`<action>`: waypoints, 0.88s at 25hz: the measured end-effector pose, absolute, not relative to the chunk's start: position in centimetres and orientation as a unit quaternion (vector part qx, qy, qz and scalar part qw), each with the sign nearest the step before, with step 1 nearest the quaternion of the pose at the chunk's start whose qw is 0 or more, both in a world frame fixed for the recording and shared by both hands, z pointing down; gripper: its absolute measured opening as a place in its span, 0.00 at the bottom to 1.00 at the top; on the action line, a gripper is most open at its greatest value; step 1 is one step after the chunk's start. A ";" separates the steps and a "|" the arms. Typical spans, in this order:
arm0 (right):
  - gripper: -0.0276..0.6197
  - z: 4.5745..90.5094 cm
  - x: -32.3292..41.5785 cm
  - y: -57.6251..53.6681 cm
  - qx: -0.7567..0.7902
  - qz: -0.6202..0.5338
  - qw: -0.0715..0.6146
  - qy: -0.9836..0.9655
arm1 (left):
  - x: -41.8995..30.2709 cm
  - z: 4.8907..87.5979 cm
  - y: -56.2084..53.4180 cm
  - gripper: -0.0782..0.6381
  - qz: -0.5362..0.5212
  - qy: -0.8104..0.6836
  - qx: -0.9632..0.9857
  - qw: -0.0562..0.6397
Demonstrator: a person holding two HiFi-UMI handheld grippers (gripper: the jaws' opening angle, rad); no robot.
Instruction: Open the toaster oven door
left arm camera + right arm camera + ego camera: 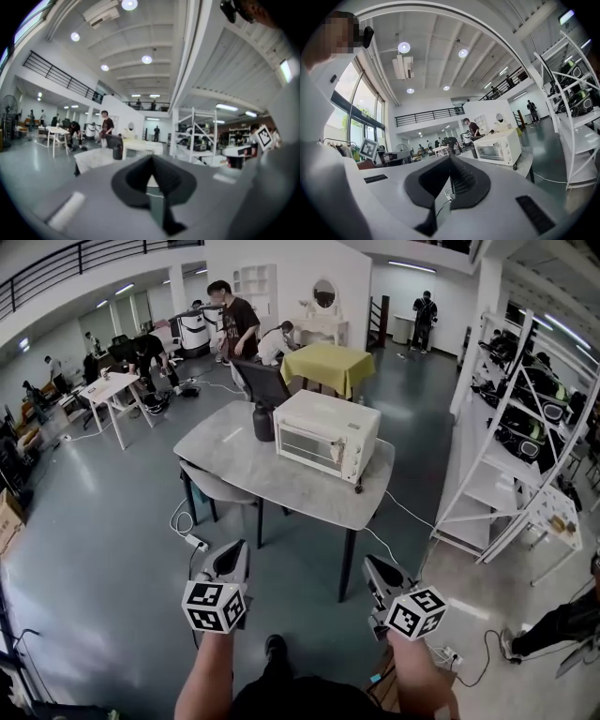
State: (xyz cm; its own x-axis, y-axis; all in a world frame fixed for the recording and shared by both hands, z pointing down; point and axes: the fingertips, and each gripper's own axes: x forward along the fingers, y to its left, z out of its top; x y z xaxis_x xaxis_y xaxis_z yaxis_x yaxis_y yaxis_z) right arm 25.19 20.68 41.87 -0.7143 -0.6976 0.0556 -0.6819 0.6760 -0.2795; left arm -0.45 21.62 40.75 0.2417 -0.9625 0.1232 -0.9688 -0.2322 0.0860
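Left tongs [232, 557] and right tongs [377, 570] are held shut, empty; the toaster oven [326, 435] is seen closed on the desk [225, 451].

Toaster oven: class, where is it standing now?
In the head view, the toaster oven stands on the grey table, just right of a dark container.

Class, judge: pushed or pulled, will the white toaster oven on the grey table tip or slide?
The white boxy toaster oven probably won't tip: it sits low and wide. It may slide, since the grey marbled tabletop looks smooth.
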 end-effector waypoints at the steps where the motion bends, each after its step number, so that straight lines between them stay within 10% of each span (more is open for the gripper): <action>1: 0.03 41.8 24.9 20.2 -0.380 -0.141 0.028 0.914 | -0.9 40.9 21.2 0.12 0.020 -0.616 0.784 0.075; 22: 0.03 44.8 12.6 5.0 -0.384 -0.173 0.001 0.907 | -12.6 44.1 7.3 0.12 0.023 -0.613 0.782 0.112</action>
